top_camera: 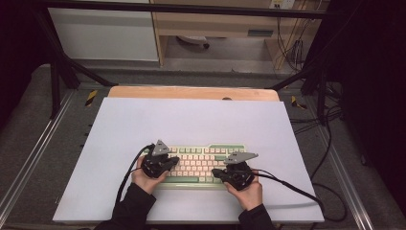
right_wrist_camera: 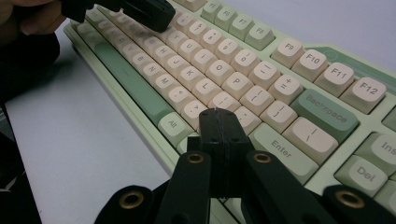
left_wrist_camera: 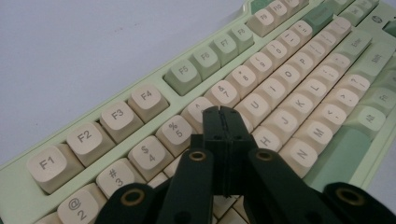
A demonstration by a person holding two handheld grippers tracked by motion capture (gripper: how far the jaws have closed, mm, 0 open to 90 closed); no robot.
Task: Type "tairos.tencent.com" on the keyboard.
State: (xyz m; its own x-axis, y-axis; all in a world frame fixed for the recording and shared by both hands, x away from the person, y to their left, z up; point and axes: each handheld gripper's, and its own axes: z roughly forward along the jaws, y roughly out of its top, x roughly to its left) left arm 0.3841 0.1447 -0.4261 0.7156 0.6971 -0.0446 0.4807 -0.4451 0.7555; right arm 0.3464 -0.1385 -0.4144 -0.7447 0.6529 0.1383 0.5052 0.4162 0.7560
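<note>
**Both claws clenched over keyboard**

Left claw [left_wrist_camera: 223, 112] jaws pressed together, empty, tips over the number row near 6; keys beneath hidden. Right claw [right_wrist_camera: 218, 114] likewise clenched, empty, tips near the keys left of Enter. Keyboard [top_camera: 203, 165]: pale green case, cream and green rounded caps, lying near the front edge of the white tabletop [top_camera: 191, 120]. Open room behind and on both sides.

Pale green keyboard [top_camera: 201, 165] with cream keycaps and darker green accent keys — space bar, Backspace, Enter, flat and right way up on the white tabletop [top_camera: 191, 124], near its front edge, long side across — function row farthest from the person
</note>
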